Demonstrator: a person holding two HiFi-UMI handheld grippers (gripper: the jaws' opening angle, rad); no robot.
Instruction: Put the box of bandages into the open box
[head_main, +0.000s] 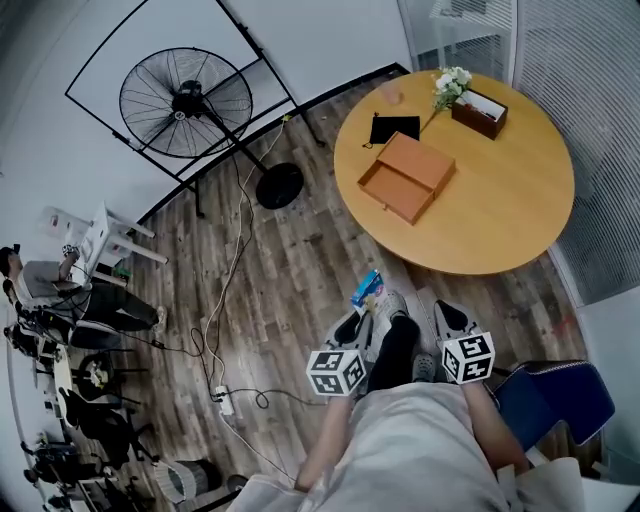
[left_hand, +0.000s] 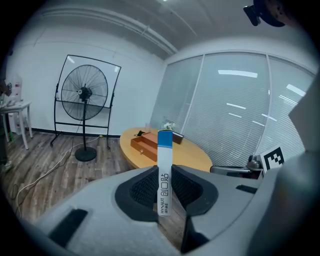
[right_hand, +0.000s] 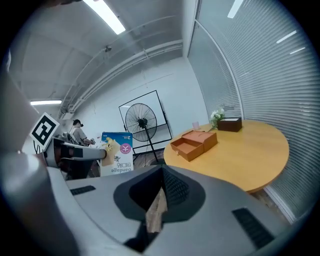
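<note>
Jaws of the left gripper (left_hand: 164, 169) are pressing narrowly on the box of bandages (left_hand: 165, 150), which is standing upright on its thin edge between the pads, its blue end reaching up past the jaw tips. Beyond it in the left gripper view, the round wooden table (left_hand: 200, 159) is sitting far ahead with the open box (left_hand: 145, 145), orange-brown with its drawer pulled out, lying on its left part, and a standing fan (left_hand: 83, 94) is rising from the wooden floor (left_hand: 40, 160) at the far left. In the right gripper view, the right gripper (right_hand: 162, 172) is showing its jaws closed together with nothing between them. To its left the box of bandages is hanging in the other gripper, well apart from the table, where the open box is resting near the near-left edge. In the head view, both grippers are being held low in front of the person (head_main: 420, 440), over the floor, the left one carrying the bandage box at its tip. The open box is lying on the table's left side, just beside a black pouch (head_main: 394, 128) and near a dark brown box (head_main: 478, 112) with white flowers (head_main: 451, 84).
</note>
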